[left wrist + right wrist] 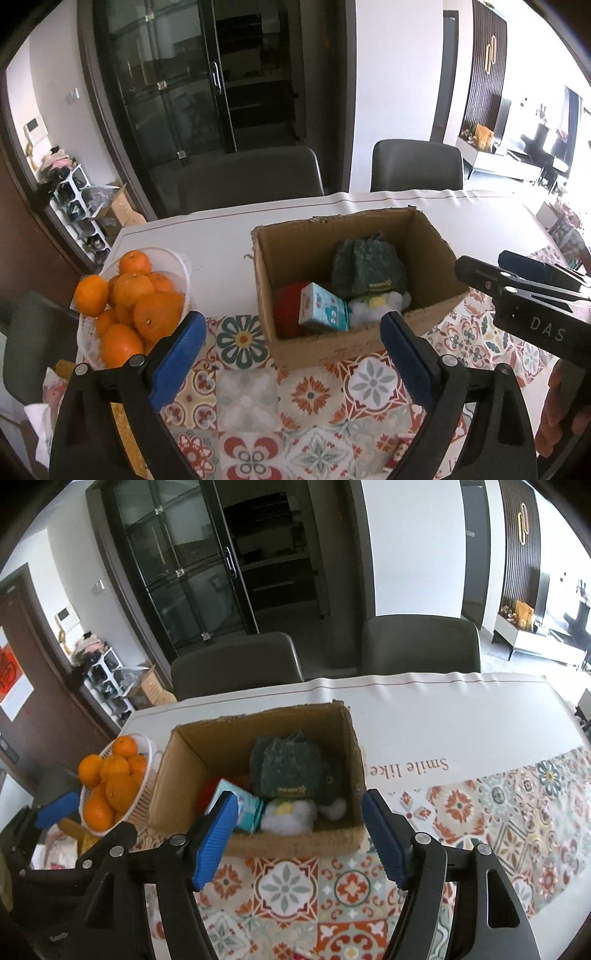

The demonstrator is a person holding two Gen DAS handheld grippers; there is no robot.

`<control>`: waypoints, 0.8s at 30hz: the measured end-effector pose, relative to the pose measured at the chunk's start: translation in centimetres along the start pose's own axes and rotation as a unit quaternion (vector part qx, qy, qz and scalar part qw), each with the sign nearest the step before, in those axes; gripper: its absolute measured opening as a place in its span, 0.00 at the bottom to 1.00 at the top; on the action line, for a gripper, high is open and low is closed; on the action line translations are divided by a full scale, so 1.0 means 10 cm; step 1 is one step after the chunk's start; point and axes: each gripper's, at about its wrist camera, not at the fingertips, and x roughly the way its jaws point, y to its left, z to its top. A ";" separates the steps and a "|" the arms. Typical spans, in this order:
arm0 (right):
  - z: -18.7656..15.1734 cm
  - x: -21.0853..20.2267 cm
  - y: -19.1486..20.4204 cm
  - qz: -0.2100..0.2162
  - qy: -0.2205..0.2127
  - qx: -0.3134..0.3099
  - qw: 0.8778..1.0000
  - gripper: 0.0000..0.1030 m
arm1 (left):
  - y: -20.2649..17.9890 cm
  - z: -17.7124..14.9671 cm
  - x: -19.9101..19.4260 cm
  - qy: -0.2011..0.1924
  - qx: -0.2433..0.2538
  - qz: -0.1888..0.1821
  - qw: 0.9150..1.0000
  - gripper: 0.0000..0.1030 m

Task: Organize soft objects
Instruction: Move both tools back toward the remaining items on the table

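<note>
An open cardboard box (428, 236) (173, 775) stands on the table. Inside lie a dark green scouring pad (365, 267) (291, 768), a light blue tissue pack (325, 308) (247, 808), a red soft item (290, 304) and white fluffy stuffing (373, 308) (291, 814). My left gripper (291, 354) is open and empty, just in front of the box. My right gripper (299, 834) is open and empty, at the box's near wall; it also shows in the left wrist view (517, 273) at the right of the box.
A white basket of oranges (129, 299) (110, 786) stands left of the box. A patterned tile mat (295, 406) (480, 830) covers the near table. Two grey chairs (251, 177) (421, 646) stand behind the table. Some packets (59, 845) lie at the left table edge.
</note>
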 end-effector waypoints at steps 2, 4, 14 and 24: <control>-0.05 -0.07 0.02 -0.006 -0.002 -0.004 1.000 0.73 | 0.02 -0.07 -0.11 -0.005 -0.005 0.002 1.000 0.98; -0.12 -0.15 0.04 -0.005 -0.004 -0.006 1.000 0.74 | 0.04 -0.13 -0.18 -0.007 -0.009 0.004 1.000 0.98; -0.47 -0.37 0.15 -0.002 0.011 -0.017 1.000 0.74 | 0.13 -0.53 -0.46 0.001 -0.023 0.020 1.000 0.99; -0.90 -0.33 0.22 0.004 0.046 -0.006 0.999 0.74 | 0.24 -1.02 -0.50 0.053 -0.065 0.030 0.996 0.99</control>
